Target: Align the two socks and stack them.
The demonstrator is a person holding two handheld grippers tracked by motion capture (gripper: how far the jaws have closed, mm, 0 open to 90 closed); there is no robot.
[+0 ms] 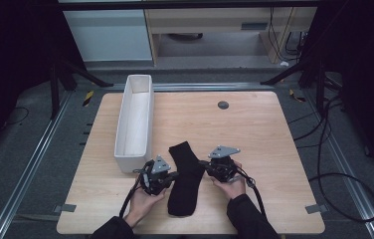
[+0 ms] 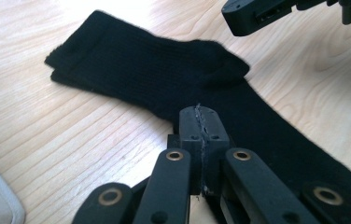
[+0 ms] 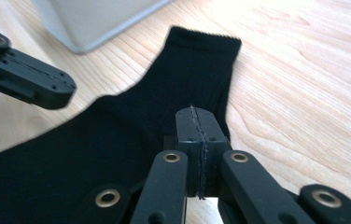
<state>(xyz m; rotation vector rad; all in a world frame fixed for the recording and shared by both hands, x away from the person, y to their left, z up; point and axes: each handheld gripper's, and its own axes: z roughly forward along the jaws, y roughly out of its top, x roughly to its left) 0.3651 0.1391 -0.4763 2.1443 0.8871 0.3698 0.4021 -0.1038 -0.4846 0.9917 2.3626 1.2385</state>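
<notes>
a black sock [image 1: 184,178] lies flat on the wooden table [image 1: 264,134], just beside the near end of the long white bin [image 1: 135,119], its long axis running away from the person with the cuff at the far end and the toe nearest them. the left gripper [image 1: 162,177] sits against the sock's bin-side edge, the right gripper [image 1: 210,167] against the opposite edge, both about midway along it and equally near. each has its jaws pressed together with no cloth visibly between them, tips over the sock's edge. either hand looks placed to pinch its own side.
</notes>
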